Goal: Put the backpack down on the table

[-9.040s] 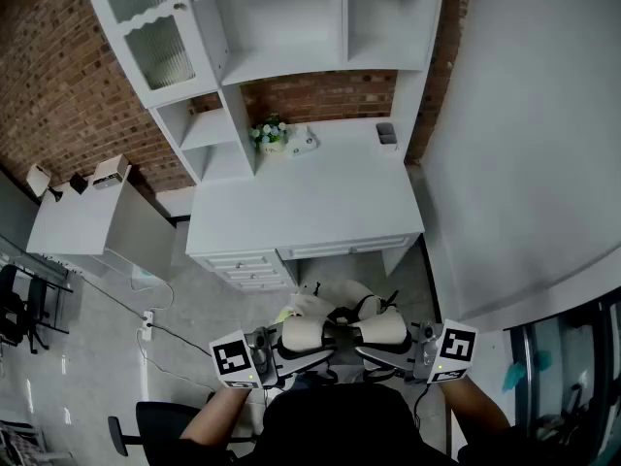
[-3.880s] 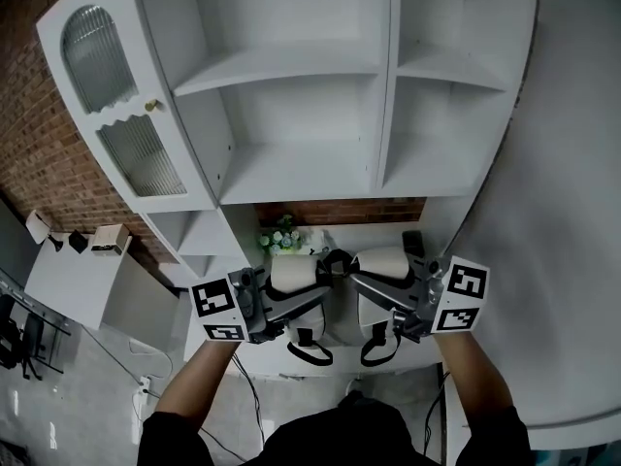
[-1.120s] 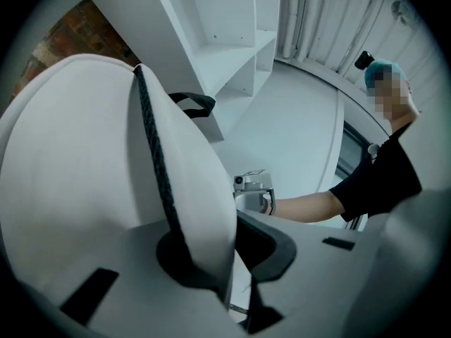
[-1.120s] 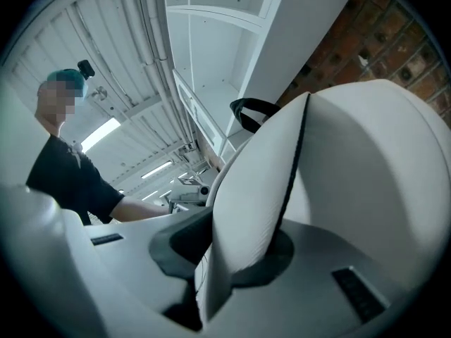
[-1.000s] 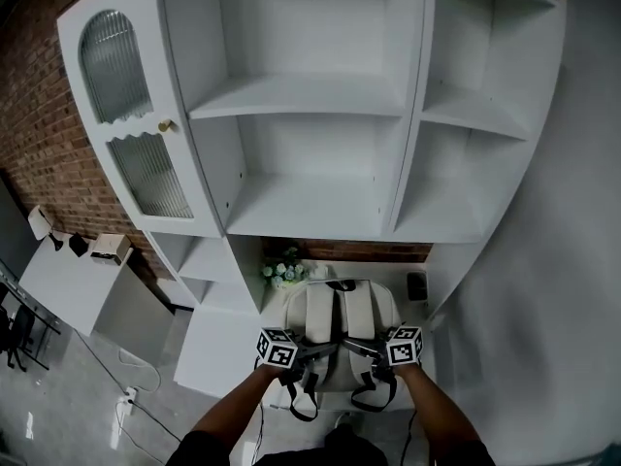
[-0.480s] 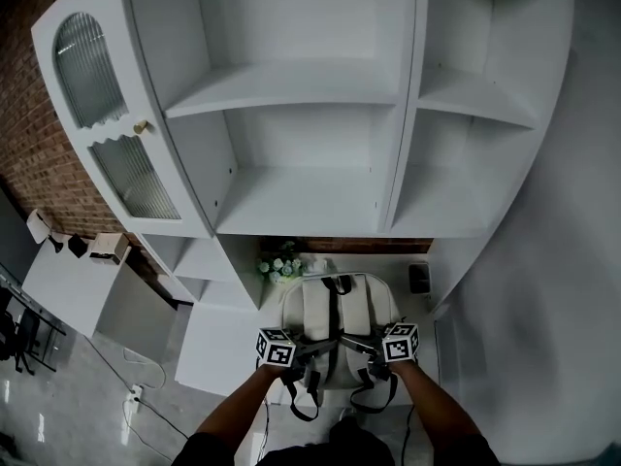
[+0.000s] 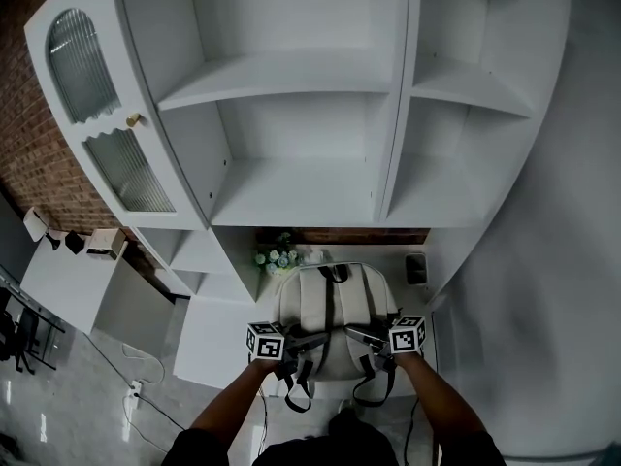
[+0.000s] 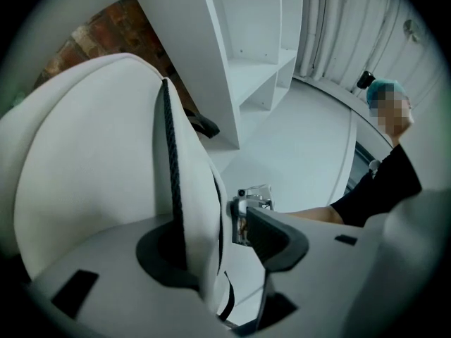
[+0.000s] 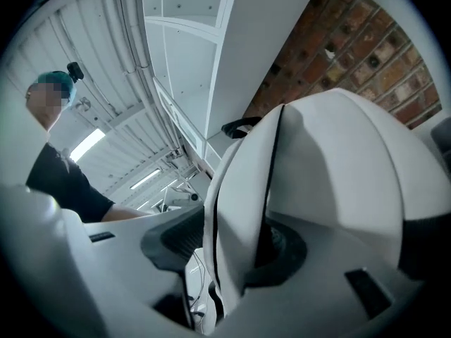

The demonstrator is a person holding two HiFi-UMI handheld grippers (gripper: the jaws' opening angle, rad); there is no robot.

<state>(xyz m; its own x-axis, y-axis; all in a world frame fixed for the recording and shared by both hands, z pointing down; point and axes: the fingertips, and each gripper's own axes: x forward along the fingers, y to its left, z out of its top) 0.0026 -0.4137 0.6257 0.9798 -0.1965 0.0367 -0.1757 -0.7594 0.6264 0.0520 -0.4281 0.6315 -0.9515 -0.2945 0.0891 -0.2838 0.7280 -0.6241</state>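
The off-white backpack [image 7: 335, 304] stands on the white table [image 7: 218, 343], straps facing me. My left gripper [image 7: 304, 339] is at its left shoulder strap [image 8: 189, 189] and my right gripper [image 7: 362, 336] at the right strap [image 9: 239, 189]. Both pairs of jaws have just been opening. In the left gripper view my left gripper [image 8: 218, 248] has the strap between its jaws, with a gap at the right pad. In the right gripper view my right gripper [image 9: 229, 248] likewise straddles its strap, clear of the left pad.
A tall white shelf unit [image 7: 291, 183] rises over the table, with a glass-door cabinet [image 7: 97, 115] at its left. A small plant [image 7: 275, 257] and a dark object [image 7: 415, 268] sit behind the backpack. A low side table [image 7: 68, 280] stands at left.
The backpack, carried low and then raised in the oldest frames, now rests on the table. Over the last second the two grippers have drawn slightly apart at the straps.
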